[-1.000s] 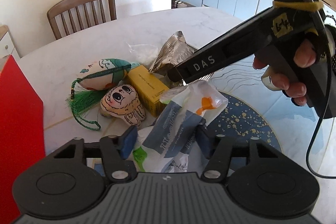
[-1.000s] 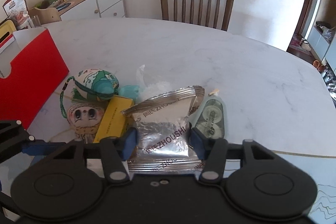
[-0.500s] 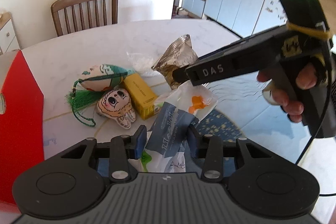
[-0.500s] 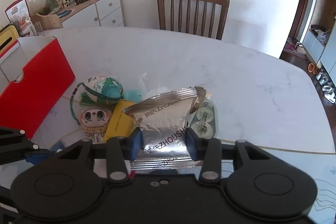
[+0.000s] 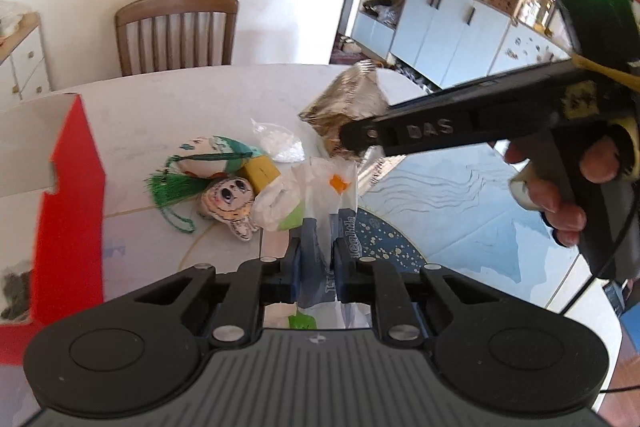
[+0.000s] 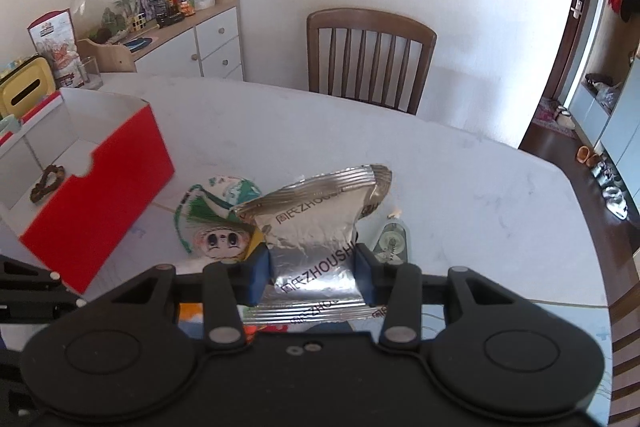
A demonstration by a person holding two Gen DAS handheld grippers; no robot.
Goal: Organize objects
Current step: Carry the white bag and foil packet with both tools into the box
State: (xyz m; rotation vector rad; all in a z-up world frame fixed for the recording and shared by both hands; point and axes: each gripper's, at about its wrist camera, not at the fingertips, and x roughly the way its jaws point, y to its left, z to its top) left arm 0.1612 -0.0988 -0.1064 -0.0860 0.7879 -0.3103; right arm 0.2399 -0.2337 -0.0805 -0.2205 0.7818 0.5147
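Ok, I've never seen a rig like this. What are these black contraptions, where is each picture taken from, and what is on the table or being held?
There is no robot here: a person holds one hand-operated claw in each hand, each with a camera looking along its fingers. In the left camera's picture, the left claw, which has just been closing, pinches a clear plastic bag with blue print; the right claw's black body crosses the top right. In the right camera's picture, the right claw grips a silver foil packet. On the white marble table lie a cartoon-face plush, a green-tasselled pouch and a yellow box. An open red box stands at the left.
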